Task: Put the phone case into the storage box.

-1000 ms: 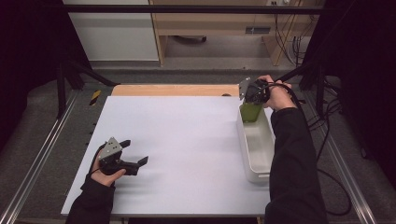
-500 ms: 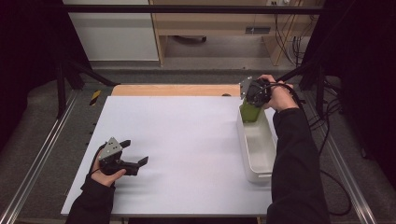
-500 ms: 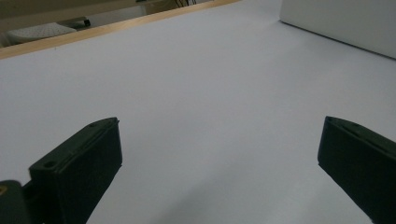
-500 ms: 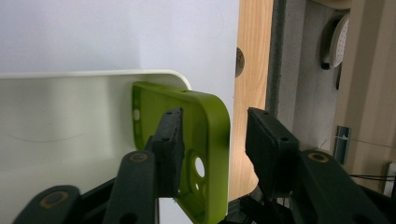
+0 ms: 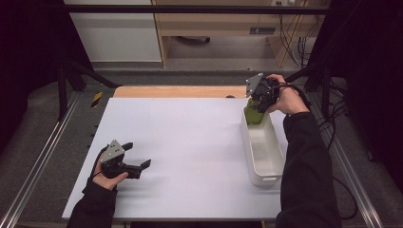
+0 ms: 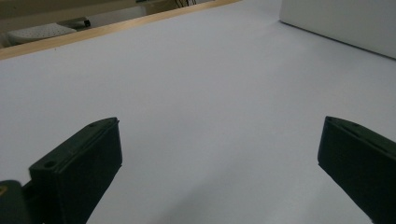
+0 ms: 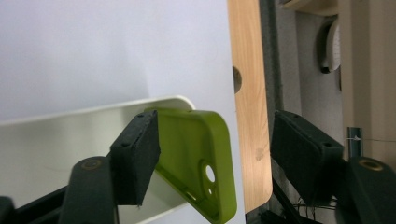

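A lime-green phone case (image 5: 254,115) (image 7: 196,154) stands tilted at the far end of the white tray (image 5: 263,152) (image 7: 56,140), leaning on its end wall. My right gripper (image 5: 256,105) (image 7: 217,126) hangs just above it and is open. Its jaws have just been opening, with the case between them. One pad is close beside the case and the other stands well apart from it. At the table's near left, my left gripper (image 5: 138,154) (image 6: 219,140) rests open on the white tabletop (image 5: 190,142), holding nothing.
The tray lies lengthwise along the table's right side, and its white wall (image 6: 336,23) appears in the left gripper view. A wooden strip (image 5: 180,91) (image 7: 250,93) borders the table's far edge. Metal rails run along both sides of the table.
The right gripper has stayed over the tray's far end and its jaws have spread away from the green case. The left hand has not moved.
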